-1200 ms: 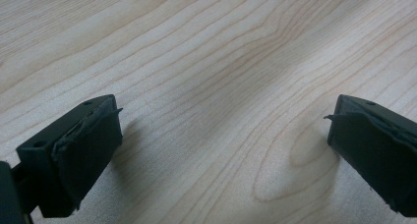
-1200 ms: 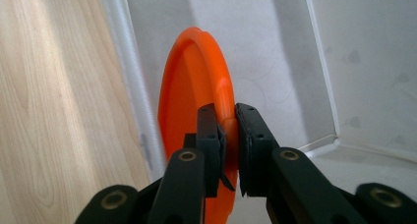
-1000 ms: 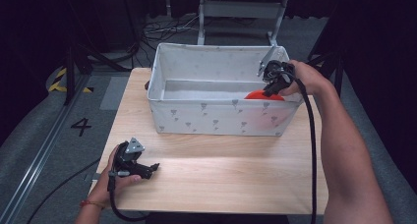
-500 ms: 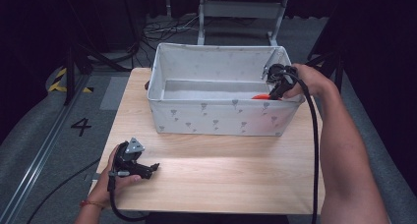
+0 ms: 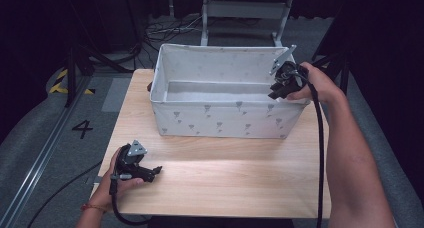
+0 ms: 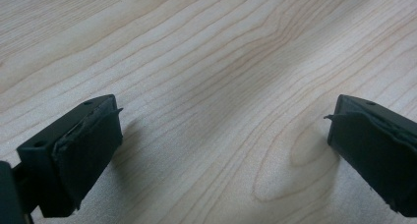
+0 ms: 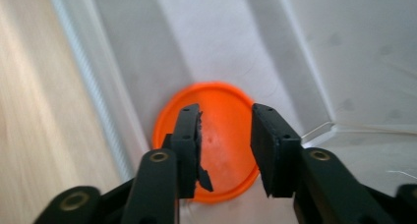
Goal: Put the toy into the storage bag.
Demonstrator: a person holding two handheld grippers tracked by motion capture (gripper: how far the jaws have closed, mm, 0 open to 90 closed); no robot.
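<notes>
**Orange disc let go inside the fabric bin**

The step in hand looks like the release at the end of a placement. The right gripper (image 5: pixel 278 91) hangs over the near right corner of the white fabric bin (image 5: pixel 227 120), tilted down into it. In the right gripper view its jaws have just been opening and now stand a moderate way apart, with nothing pressed between the pads. Beyond them the orange disc (image 7: pixel 223 123) lies flat on the floor of the bin, close against the side wall and near a corner. The disc looks apart from the jaws, below them rather than in their grasp, though how far below I cannot tell.

The left gripper (image 5: pixel 150 172) rests with the person's hand on the wooden table (image 5: pixel 240 183), near the left front edge and well apart from the bin. In the left gripper view its jaws stand wide, with only bare wood grain between them.

As I judge it, the drop is done or all but done. The next move calls for lifting the right gripper straight up and clear of the bin's soft rim, without catching the fabric wall or nudging the disc. If more things are to be gathered, the left gripper sits idle and ready.
</notes>
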